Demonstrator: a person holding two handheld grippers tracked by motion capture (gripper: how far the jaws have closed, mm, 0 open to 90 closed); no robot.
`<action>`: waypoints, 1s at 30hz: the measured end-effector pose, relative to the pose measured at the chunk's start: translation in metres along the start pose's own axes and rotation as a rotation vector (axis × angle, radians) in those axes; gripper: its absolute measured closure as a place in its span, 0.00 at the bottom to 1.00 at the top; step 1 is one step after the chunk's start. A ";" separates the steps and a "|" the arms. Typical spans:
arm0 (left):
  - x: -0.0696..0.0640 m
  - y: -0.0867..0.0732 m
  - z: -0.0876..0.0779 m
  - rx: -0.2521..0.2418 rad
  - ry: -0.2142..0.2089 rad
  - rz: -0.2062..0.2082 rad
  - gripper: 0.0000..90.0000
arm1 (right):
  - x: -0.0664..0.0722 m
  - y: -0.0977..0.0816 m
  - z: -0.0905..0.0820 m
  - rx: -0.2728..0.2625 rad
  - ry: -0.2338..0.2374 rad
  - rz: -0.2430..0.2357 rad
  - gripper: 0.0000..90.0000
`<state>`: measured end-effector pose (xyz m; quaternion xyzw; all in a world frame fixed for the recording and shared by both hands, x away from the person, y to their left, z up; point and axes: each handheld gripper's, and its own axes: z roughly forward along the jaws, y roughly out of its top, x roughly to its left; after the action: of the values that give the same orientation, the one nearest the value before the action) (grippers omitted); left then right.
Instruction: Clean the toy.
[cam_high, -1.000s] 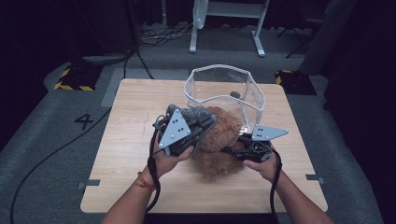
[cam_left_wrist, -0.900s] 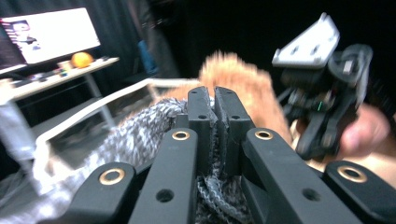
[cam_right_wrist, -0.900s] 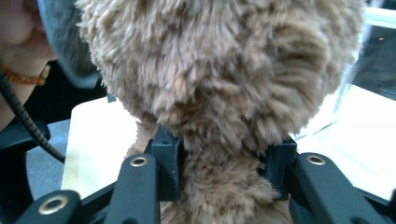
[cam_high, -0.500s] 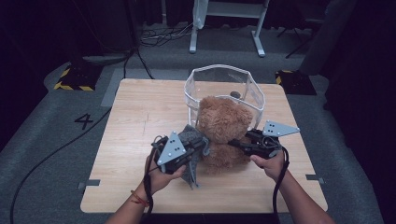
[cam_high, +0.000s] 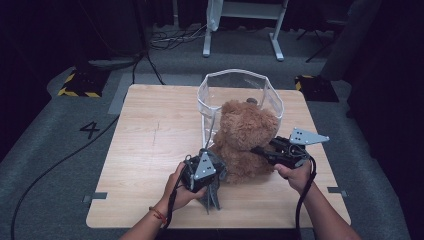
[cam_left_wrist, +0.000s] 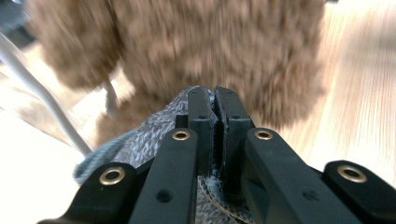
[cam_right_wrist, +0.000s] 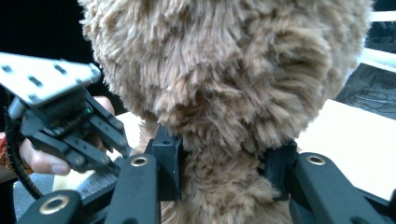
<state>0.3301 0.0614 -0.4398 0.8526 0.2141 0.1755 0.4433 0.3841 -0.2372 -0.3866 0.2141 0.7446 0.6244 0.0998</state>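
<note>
A brown teddy bear (cam_high: 246, 136) sits upright at the table's middle, its back against a clear container (cam_high: 239, 86). My right gripper (cam_high: 260, 150) reaches in from the right, and in the right gripper view its jaws are shut on the bear's neck (cam_right_wrist: 224, 179) below the furry head (cam_right_wrist: 224, 60). My left gripper (cam_high: 204, 171) sits low at the bear's near left side. Its jaws (cam_left_wrist: 215, 100) are pressed shut on a grey knitted cloth (cam_left_wrist: 149, 142), which hangs down toward the table's near edge (cam_high: 212, 198). The left gripper (cam_right_wrist: 122, 148) also appears in the right gripper view.
The wooden table (cam_high: 150, 135) has bare room on its left half. The container's white-trimmed wall (cam_high: 206, 112) stands right behind the bear. On the floor lie a black cable (cam_high: 55, 167), a "4" mark (cam_high: 91, 130) and white desk legs (cam_high: 240, 30) farther back.
The bear went from lying down to sitting upright, held by the right gripper. The left gripper drew back toward the near edge with the grey cloth in it.
</note>
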 end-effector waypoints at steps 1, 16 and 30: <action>-0.003 -0.001 0.002 0.005 -0.006 0.000 0.95 | 0.000 0.000 0.000 0.002 -0.003 -0.002 0.65; -0.088 0.065 0.037 -0.174 -0.103 0.163 0.98 | 0.003 -0.006 0.007 0.028 -0.015 -0.018 0.65; -0.043 0.029 -0.006 -0.127 0.028 0.122 0.99 | -0.001 -0.007 0.002 0.027 -0.029 -0.017 0.65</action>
<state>0.2966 0.0278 -0.4169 0.8317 0.1565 0.2270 0.4820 0.3839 -0.2368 -0.3940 0.2179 0.7532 0.6102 0.1129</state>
